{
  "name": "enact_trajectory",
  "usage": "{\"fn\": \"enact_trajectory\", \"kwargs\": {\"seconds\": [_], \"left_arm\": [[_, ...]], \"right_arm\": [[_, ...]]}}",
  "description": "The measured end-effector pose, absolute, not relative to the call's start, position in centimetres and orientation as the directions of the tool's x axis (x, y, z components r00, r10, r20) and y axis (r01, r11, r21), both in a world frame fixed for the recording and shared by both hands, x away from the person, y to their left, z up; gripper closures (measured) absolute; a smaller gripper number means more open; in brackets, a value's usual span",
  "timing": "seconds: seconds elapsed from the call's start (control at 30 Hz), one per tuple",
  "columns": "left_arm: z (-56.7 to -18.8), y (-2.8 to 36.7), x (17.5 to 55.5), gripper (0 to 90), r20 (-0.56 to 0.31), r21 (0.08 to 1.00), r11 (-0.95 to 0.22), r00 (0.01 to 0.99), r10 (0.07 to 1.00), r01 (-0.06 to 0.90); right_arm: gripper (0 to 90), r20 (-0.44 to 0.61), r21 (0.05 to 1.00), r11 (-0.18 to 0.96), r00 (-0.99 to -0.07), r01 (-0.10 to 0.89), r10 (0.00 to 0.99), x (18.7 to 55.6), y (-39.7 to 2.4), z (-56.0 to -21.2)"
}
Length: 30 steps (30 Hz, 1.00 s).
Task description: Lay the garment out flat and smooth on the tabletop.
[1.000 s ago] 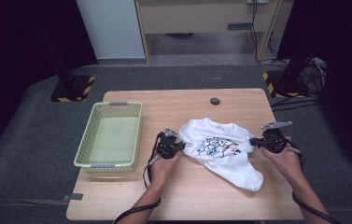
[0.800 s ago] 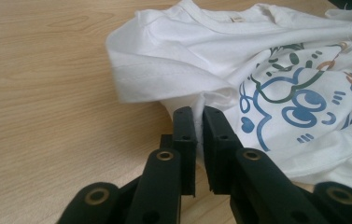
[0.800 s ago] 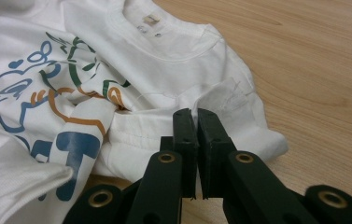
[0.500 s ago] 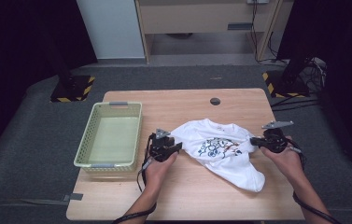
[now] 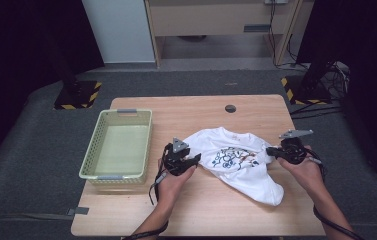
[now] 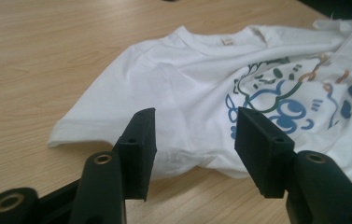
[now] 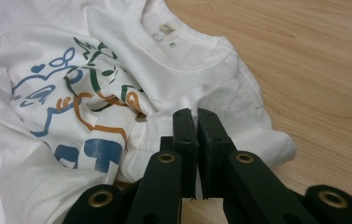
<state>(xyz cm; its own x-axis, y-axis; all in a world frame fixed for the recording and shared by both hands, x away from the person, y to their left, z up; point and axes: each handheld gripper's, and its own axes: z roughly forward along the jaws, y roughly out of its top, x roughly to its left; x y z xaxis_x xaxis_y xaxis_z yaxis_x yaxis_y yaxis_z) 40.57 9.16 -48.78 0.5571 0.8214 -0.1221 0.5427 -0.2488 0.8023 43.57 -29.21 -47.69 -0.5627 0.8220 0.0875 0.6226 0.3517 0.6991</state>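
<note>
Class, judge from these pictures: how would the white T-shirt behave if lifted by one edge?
The T-shirt lies creased and bunched on the table, so it would probably droop limply. Thin cloth: likely light. Pushed, it should crumple, not slide.

No legible text. T-shirt (image 7: 71, 93): small neck label (image 7: 166, 29) and size tab, print too small to read. Front graphic (image 6: 276, 93): blue, green, orange shapes, no readable letters.

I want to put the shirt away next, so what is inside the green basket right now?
The green basket looks empty: its pale bottom shows bare in the high view. The strip just behind its near wall is hidden. The white T-shirt lies on the table beside it.
</note>
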Motion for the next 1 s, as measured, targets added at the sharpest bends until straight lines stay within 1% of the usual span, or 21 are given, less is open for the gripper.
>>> {"fn": "enact_trajectory", "kwargs": {"seconds": [0.17, 0.2, 0.37, 0.43, 0.5, 0.67, 0.83, 0.9, 0.93, 0.97, 1.0], "left_arm": [[-51.3, 9.0, 42.0, 44.1, -0.13, 0.757, -0.279, 0.555, 0.822, 0.591], [-51.6, 9.0, 42.0, 43.6, -0.151, 0.743, -0.267, 0.542, 0.827, 0.614], [-51.9, 9.0, 42.1, 42.4, -0.162, 0.733, -0.272, 0.547, 0.821, 0.624], [-51.9, 8.8, 42.1, 41.8, -0.161, 0.734, -0.273, 0.551, 0.819, 0.622], [-51.9, 8.6, 42.0, 41.2, -0.16, 0.734, -0.277, 0.553, 0.818, 0.621], [-52.2, 8.0, 42.1, 39.0, -0.163, 0.728, -0.284, 0.56, 0.812, 0.624], [-52.5, 7.4, 42.2, 38.3, -0.157, 0.725, -0.297, 0.568, 0.808, 0.622], [-52.7, 7.3, 42.1, 38.1, -0.157, 0.725, -0.296, 0.568, 0.808, 0.622], [-52.7, 7.2, 42.1, 38.1, -0.156, 0.725, -0.299, 0.57, 0.807, 0.62], [-52.7, 7.2, 42.1, 38.2, -0.156, 0.725, -0.298, 0.57, 0.807, 0.621], [-52.7, 7.2, 42.2, 38.7, -0.154, 0.725, -0.301, 0.572, 0.806, 0.619]], "right_arm": [[86.9, 0.085, 0.695, 0.359, -0.567, 0.623, 0.82, 43.8, -28.7, -48.0], [86.8, 0.083, 0.695, 0.361, -0.568, 0.622, 0.819, 43.8, -28.7, -48.0], [84.3, 0.087, 0.702, 0.352, -0.565, 0.619, 0.82, 43.9, -28.6, -47.8], [79.3, 0.09, 0.701, 0.349, -0.563, 0.621, 0.822, 43.9, -28.5, -47.7], [70.8, 0.091, 0.706, 0.345, -0.562, 0.618, 0.822, 43.8, -28.3, -47.6], [60.8, 0.082, 0.698, 0.348, -0.552, 0.626, 0.83, 44.0, -27.6, -47.6], [54.6, 0.073, 0.678, 0.334, -0.512, 0.655, 0.856, 44.5, -26.8, -48.2], [54.2, 0.071, 0.661, 0.333, -0.498, 0.673, 0.864, 44.7, -26.5, -48.5], [55.9, 0.069, 0.65, 0.338, -0.496, 0.681, 0.866, 44.7, -26.3, -48.7], [60.6, 0.063, 0.64, 0.349, -0.499, 0.685, 0.864, 44.8, -26.2, -48.9], [67.2, 0.056, 0.63, 0.363, -0.506, 0.686, 0.861, 44.8, -26.0, -49.1]]}}
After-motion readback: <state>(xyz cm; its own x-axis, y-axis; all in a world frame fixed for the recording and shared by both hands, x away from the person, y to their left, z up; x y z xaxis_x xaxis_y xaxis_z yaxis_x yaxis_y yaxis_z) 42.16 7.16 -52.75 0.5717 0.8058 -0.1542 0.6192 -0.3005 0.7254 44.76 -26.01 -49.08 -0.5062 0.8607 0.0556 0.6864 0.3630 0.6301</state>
